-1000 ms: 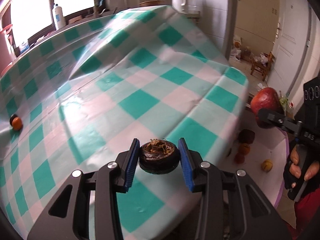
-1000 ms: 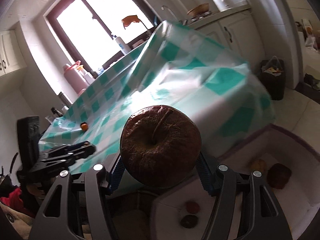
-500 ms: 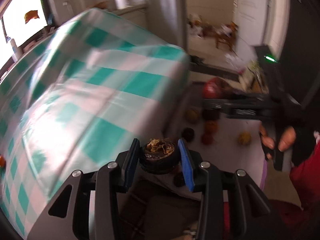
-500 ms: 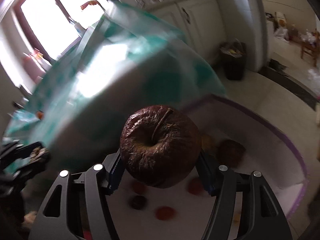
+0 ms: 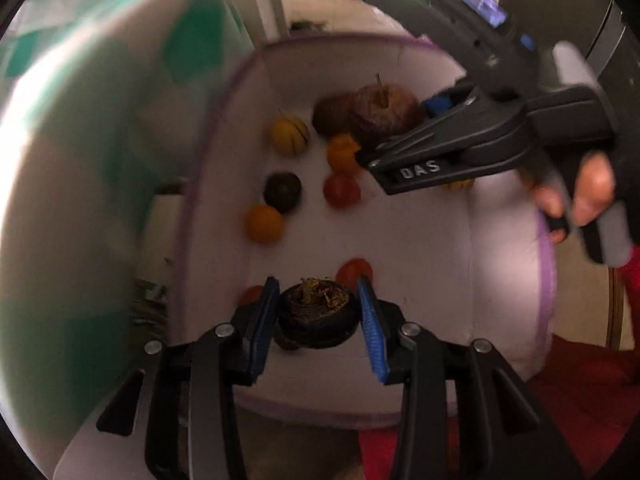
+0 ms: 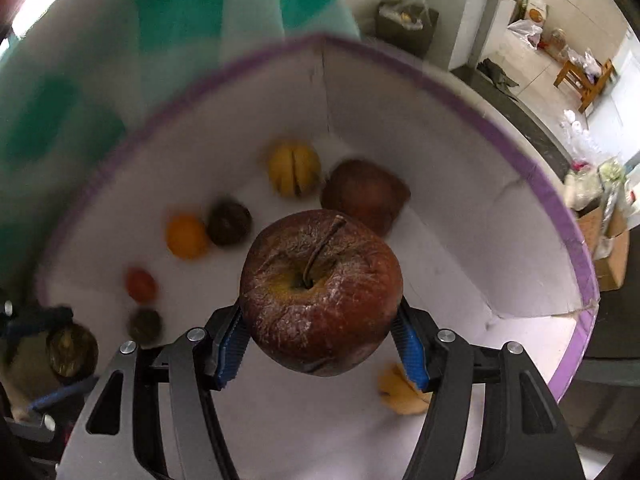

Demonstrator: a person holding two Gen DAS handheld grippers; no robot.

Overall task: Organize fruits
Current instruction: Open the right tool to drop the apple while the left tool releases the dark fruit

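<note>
My left gripper (image 5: 318,312) is shut on a small dark rotten fruit (image 5: 318,314) with a dry brown top, held above the near part of a white box (image 5: 504,280) with a purple rim. My right gripper (image 6: 320,336) is shut on a wrinkled red-brown apple (image 6: 320,292) and holds it over the same box (image 6: 460,184). The right gripper (image 5: 404,136) shows in the left wrist view, apple (image 5: 384,110) in its jaws. The left gripper with its fruit (image 6: 72,350) shows at the left edge of the right wrist view.
Several fruits lie on the box floor: a yellow one (image 6: 294,174), a brown one (image 6: 364,194), an orange one (image 6: 186,236), a dark one (image 6: 229,222), small red ones (image 6: 140,284). The table with the green-checked cloth (image 5: 80,120) hangs beside the box. Floor clutter (image 6: 404,24) stands beyond.
Both grippers have swung off the table and down over the white box, each still holding its fruit. The box floor and its fruits now fill both views.
</note>
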